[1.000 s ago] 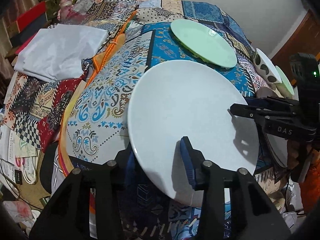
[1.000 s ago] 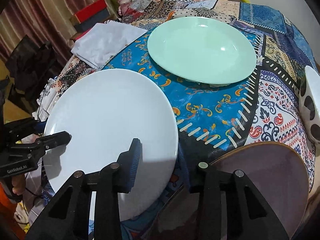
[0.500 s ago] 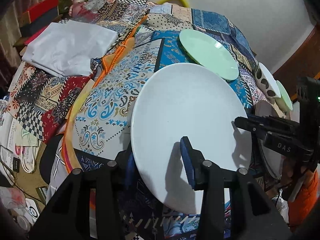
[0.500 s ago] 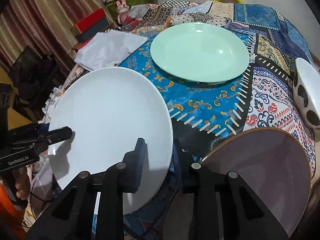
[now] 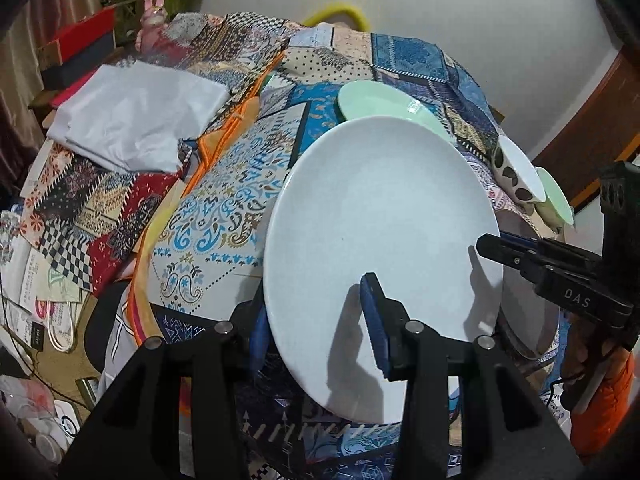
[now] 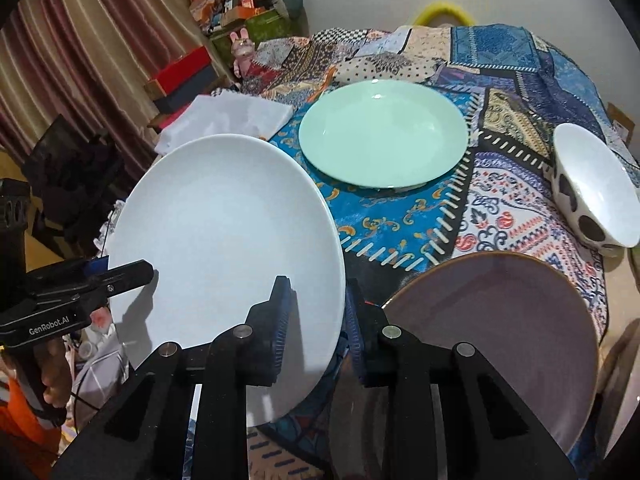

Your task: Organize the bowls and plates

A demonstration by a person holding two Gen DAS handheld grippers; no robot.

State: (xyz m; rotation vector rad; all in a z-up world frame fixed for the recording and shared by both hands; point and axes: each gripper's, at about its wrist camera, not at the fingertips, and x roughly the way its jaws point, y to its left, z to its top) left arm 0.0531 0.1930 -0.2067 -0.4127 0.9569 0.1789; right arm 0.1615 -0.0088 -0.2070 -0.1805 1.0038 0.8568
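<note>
The white plate [image 6: 224,232] hangs tilted above the patterned worktop [image 6: 404,216], gripped at opposite rims by the left tool [image 5: 316,320] and the right tool [image 6: 316,312], whose jaws have just been closing on its rim. Beyond it lies the green plate [image 6: 384,136]; to its right the mauve plate [image 6: 496,320] and spotted bowl [image 6: 592,196]

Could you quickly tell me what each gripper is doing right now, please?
Left gripper: closed on the rim of the white plate.
Right gripper: its fingers have just closed on the same plate's opposite rim.
</note>
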